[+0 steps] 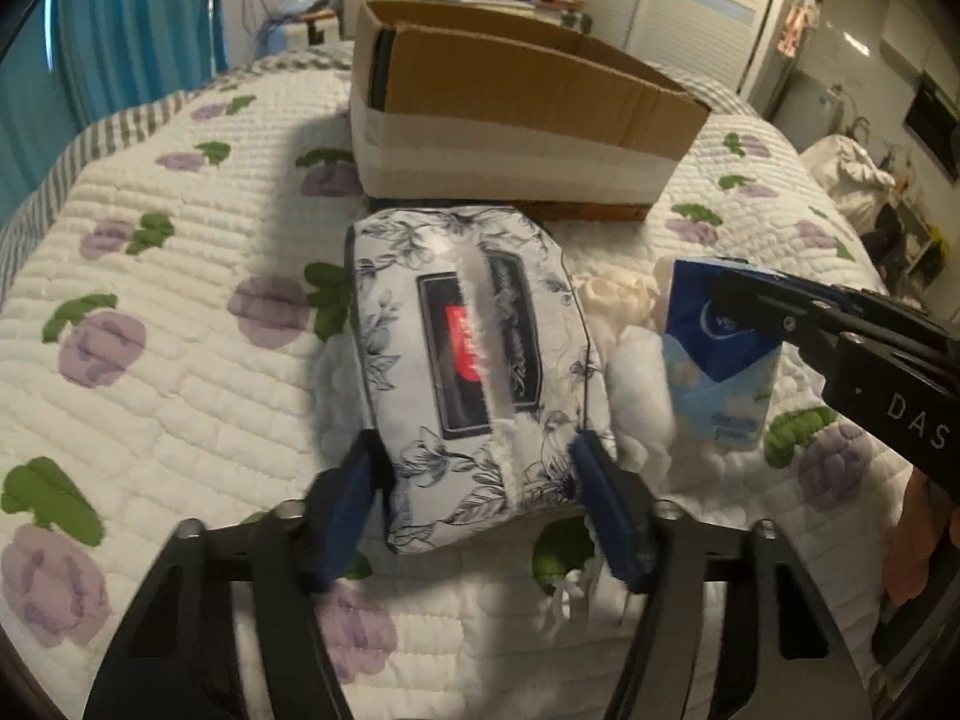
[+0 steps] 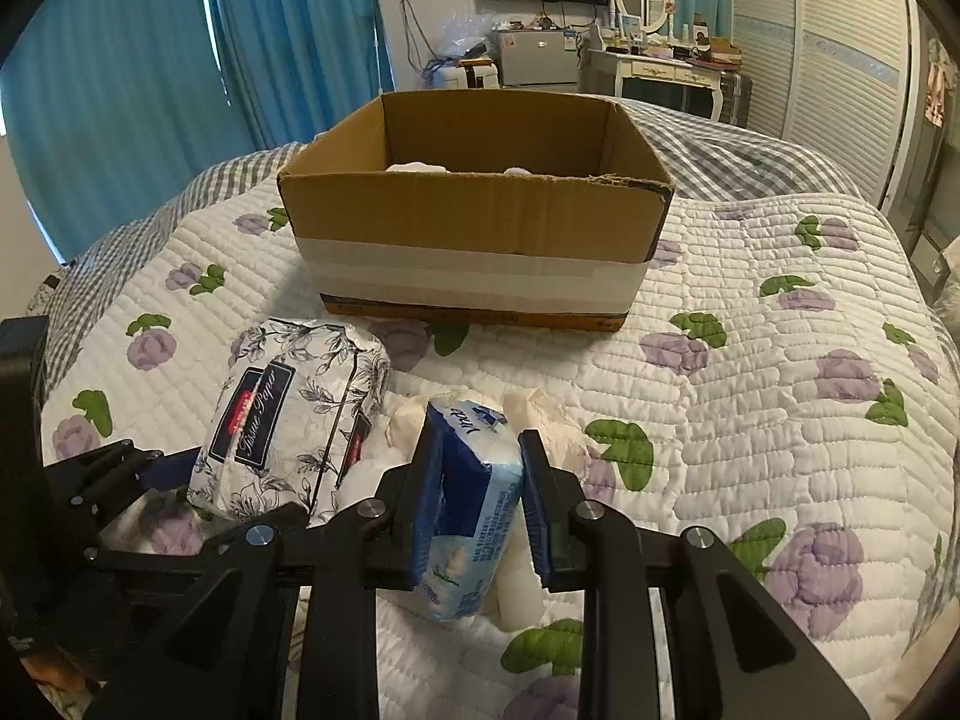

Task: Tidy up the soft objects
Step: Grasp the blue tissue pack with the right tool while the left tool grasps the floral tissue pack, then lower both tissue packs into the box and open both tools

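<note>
A floral white tissue paper pack (image 1: pixel 468 360) lies on the quilt, and my left gripper (image 1: pixel 480 498) is shut on its near end. The same pack shows at the left in the right wrist view (image 2: pixel 288 426). My right gripper (image 2: pixel 480 498) is shut on a small blue tissue pack (image 2: pixel 474 504), which is also seen in the left wrist view (image 1: pixel 714 360) to the right of the floral pack. White soft cotton items (image 1: pixel 630 330) lie between and behind the two packs. An open cardboard box (image 2: pixel 474 222) stands further back on the bed, with white soft things inside.
The bed is covered by a white quilt (image 2: pixel 750 396) with purple flowers. Blue curtains (image 2: pixel 150 78) hang at the left. A dresser with mirror (image 2: pixel 660 66) and a wardrobe (image 2: pixel 840 60) stand behind the bed.
</note>
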A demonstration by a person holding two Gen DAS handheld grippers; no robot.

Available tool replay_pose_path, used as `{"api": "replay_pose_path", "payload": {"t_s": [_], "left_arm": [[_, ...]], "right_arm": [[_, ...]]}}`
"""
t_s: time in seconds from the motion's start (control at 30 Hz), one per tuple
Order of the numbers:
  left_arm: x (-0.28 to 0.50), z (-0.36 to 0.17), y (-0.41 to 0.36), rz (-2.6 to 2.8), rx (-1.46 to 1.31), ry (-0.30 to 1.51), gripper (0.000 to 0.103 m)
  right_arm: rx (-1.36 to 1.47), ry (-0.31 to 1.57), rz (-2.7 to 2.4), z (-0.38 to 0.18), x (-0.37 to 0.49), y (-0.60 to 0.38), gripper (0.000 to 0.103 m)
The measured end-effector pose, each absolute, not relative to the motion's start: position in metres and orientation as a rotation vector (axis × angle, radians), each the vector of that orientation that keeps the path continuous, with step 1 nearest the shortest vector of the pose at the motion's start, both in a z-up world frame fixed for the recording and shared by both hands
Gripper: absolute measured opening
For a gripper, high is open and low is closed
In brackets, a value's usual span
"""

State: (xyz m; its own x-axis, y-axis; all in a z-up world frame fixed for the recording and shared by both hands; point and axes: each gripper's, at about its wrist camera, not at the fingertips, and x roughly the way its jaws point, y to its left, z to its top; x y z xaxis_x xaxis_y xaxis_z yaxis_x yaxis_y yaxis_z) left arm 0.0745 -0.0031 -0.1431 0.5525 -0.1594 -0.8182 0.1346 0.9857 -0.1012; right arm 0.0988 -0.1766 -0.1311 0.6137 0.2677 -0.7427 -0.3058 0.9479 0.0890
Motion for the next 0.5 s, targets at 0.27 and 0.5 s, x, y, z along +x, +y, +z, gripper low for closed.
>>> {"api": "replay_pose_path", "payload": {"t_s": [0.27, 0.5], "left_arm": [[0.054, -0.108, -0.003, -0.173, -0.01, 0.861, 0.038], [0.043, -0.057, -0.005, -0.196, 0.01, 0.723, 0.038]], "right_arm": [[-0.043, 0.824, 0.32, -0.116, 0.082, -0.182, 0.018], [-0.066, 0.729, 0.331, -0.073, 0.07, -0.181, 0.015]]}}
